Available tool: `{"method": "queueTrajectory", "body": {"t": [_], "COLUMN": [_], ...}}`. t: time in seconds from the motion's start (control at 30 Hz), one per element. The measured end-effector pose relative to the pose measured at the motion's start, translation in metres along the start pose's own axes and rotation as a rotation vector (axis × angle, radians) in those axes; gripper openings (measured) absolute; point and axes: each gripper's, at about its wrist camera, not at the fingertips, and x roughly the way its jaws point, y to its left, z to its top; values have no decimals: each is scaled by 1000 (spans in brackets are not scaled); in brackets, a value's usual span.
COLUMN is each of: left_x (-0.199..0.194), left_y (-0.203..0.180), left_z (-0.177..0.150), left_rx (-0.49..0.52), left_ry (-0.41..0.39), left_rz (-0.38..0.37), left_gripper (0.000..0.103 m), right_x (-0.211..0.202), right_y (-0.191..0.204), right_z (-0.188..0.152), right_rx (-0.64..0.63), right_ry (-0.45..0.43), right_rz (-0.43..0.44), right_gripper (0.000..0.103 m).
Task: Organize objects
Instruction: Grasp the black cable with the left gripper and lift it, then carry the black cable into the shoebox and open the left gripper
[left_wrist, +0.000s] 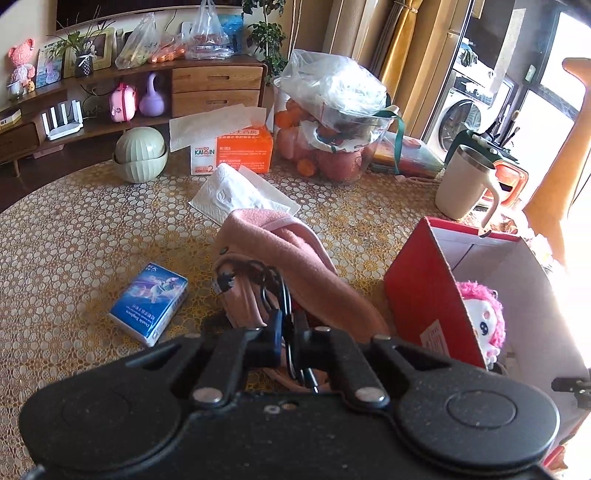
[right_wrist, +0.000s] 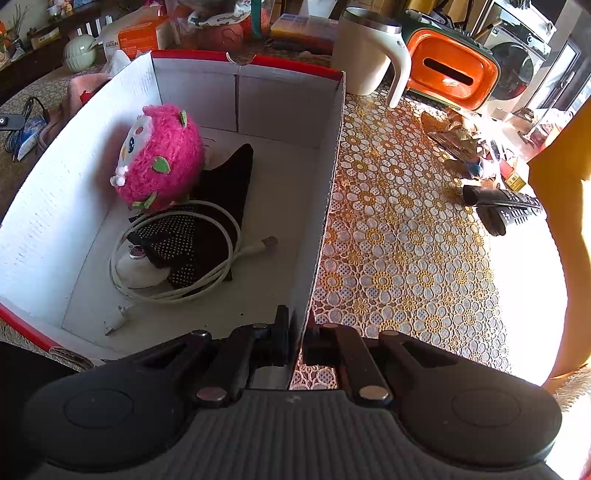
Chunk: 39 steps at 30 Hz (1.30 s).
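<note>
My left gripper (left_wrist: 290, 338) is shut on a coiled black cable (left_wrist: 280, 295), held over a pink cloth (left_wrist: 295, 258) on the table. A blue card pack (left_wrist: 149, 302) lies to its left. My right gripper (right_wrist: 295, 332) is shut on the right wall of the red-and-white cardboard box (right_wrist: 325, 192), one finger inside and one outside. The box also shows at the right of the left wrist view (left_wrist: 417, 291). Inside it are a pink plush toy (right_wrist: 162, 158), a white cable (right_wrist: 177, 254) and a black dotted cloth (right_wrist: 214, 221).
White tissues (left_wrist: 240, 195), an orange tissue box (left_wrist: 240, 147), green bowls (left_wrist: 140, 155), a bag of fruit (left_wrist: 332, 122) and a cream mug (left_wrist: 465, 181) stand at the back. Two black remotes (right_wrist: 506, 210), an orange holder (right_wrist: 450, 74) and wrappers (right_wrist: 458, 140) lie right of the box.
</note>
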Motion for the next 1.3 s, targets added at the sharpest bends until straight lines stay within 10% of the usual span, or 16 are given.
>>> {"method": "queueTrajectory", "body": {"t": [0.57,1.3], "left_x": [-66,-5], "left_y": [-98,-220], "left_z": [-5,-35], "left_rx": [233,454], "left_ry": [-40,80], "left_rz": [-232,-354], "left_gripper": [3,3], "right_x": [1,0], "right_y": [1,2], "right_z": [0,0], "right_rx": [3,1], "right_ry": [2,2], "right_rz": [-4,0], "right_gripper": [7,7]}}
